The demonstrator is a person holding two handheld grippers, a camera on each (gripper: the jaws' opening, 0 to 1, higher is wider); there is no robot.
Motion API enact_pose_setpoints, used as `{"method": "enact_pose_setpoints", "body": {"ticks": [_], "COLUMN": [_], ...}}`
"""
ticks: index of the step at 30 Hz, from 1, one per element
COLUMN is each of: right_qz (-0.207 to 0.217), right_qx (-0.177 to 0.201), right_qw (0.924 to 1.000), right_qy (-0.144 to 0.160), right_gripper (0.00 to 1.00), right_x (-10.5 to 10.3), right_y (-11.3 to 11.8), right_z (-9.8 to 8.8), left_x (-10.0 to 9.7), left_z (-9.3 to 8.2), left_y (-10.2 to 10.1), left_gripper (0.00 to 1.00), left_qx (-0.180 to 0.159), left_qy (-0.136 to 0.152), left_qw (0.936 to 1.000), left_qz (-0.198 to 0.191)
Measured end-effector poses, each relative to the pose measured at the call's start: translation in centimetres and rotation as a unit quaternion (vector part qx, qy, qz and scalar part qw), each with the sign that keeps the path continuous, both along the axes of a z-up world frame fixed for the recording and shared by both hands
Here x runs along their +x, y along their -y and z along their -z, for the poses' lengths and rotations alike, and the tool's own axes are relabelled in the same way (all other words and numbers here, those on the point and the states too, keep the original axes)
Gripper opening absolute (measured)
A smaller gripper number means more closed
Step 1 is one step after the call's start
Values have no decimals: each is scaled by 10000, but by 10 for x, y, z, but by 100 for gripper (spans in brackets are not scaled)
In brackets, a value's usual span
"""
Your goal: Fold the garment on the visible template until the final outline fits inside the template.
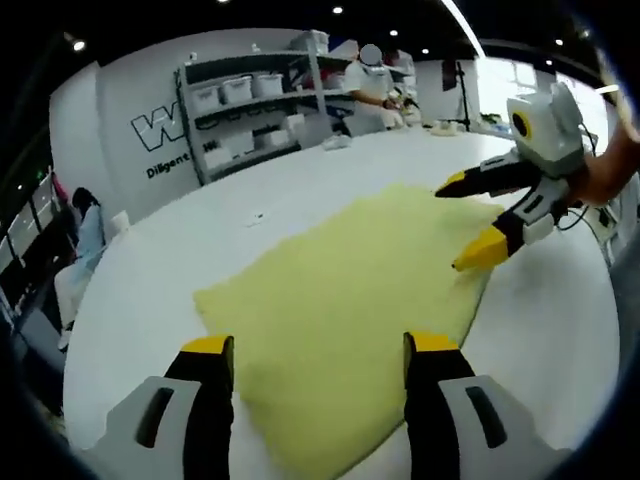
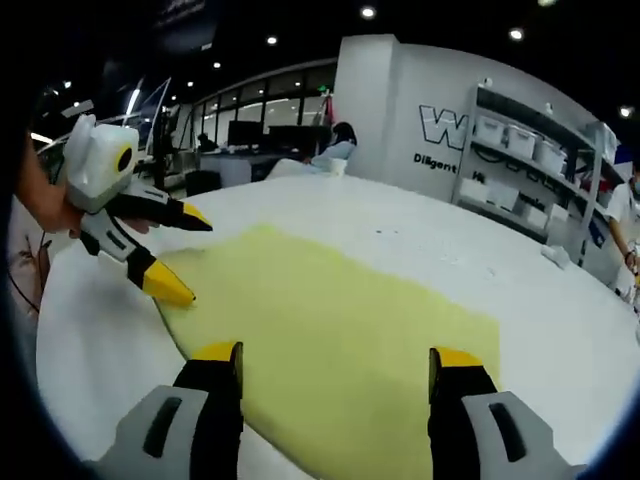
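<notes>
The white table (image 1: 150, 290) carries everything, and the yellow garment (image 1: 350, 300) lies flat on it, spread wide between the two tools; no template outline can be made out under or around it. In the left gripper view the cloth runs lengthwise away from the left gripper (image 1: 320, 345), whose fingers stand apart and empty over the near edge. The right gripper (image 1: 462, 225) comes in from the far side, its yellow-tipped fingers spread and holding nothing, just at the opposite edge. In the right gripper view the right gripper (image 2: 335, 355) hangs over its own edge in the same way. Each tool seems about equally close to its own end, so a fold would probably bring one end toward the other along that long axis.
</notes>
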State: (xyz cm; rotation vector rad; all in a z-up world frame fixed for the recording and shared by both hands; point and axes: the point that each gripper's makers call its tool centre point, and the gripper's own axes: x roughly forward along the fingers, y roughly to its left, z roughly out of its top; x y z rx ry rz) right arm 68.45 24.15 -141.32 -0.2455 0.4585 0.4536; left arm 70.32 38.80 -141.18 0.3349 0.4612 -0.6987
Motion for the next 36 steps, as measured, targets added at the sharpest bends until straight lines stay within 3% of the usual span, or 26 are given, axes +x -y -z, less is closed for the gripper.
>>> {"method": "enact_pose_setpoints", "body": {"ticks": [4,9,15,18,23,28,36], "right_qz": [81,134,380,601,713,912,906], "right_qx": [7,-135,-114,118,129,201,170], "right_qw": [9999,9998,9992,9981,9973,9956,9957], "right_qy": [83,86,-7,13,83,60,113], "right_gripper": [76,76,78,80,84,86,89], "right_x": [-1,-5,-7,-8,-9,-10,-14], "right_y": [-5,-6,7,13,22,35,53], "right_z": [1,8,19,21,22,23,21], "left_x": [-5,-5,-6,-7,-12,-13,-13], "left_z": [5,6,11,14,16,19,18], "left_y": [10,11,8,4,6,-2,-8], "left_gripper": [67,69,72,75,76,79,84], "left_qx": [-5,-156,-291,-304,-175,-262,-217], "left_qy": [2,-50,-117,-115,18,-5,28], "left_qw": [10000,9996,9986,9978,9987,9980,9982], "left_qz": [22,-247,-425,-572,-469,-575,-553]}}
